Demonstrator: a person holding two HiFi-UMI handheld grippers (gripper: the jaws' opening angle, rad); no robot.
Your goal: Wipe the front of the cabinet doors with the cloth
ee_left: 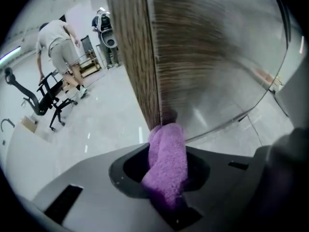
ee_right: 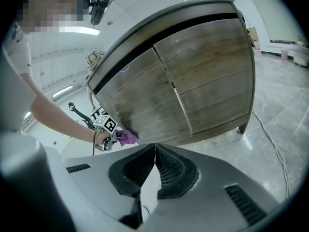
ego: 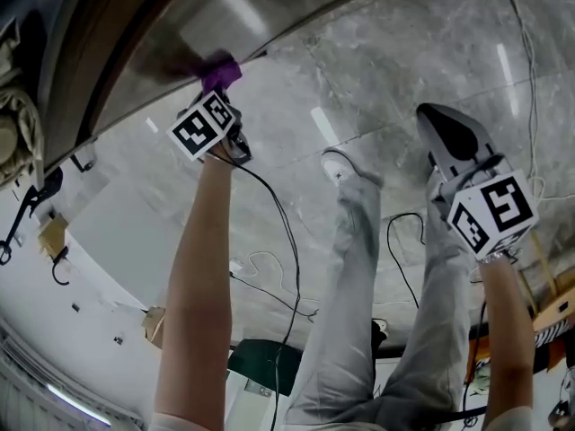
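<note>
A purple cloth (ee_left: 167,161) is clamped in my left gripper (ee_left: 165,151), its free end pressed to the low left corner of the wooden cabinet door (ee_left: 207,57). In the head view the left gripper (ego: 218,97) holds the cloth (ego: 221,72) against the cabinet front (ego: 207,16). The right gripper view shows the whole cabinet, with its left door (ee_right: 140,98), its right door (ee_right: 212,71), and the cloth (ee_right: 128,137) at the left door's bottom corner. My right gripper (ee_right: 154,151) is shut on nothing and hangs well back from the cabinet, above the floor (ego: 446,128).
The person's legs (ego: 359,277) and shoes stand on the marble floor. Black cables (ego: 289,241) trail across it. A white cord (ee_right: 270,139) lies right of the cabinet foot (ee_right: 244,127). An office chair (ee_left: 43,98) and another person (ee_left: 60,47) are off to the left.
</note>
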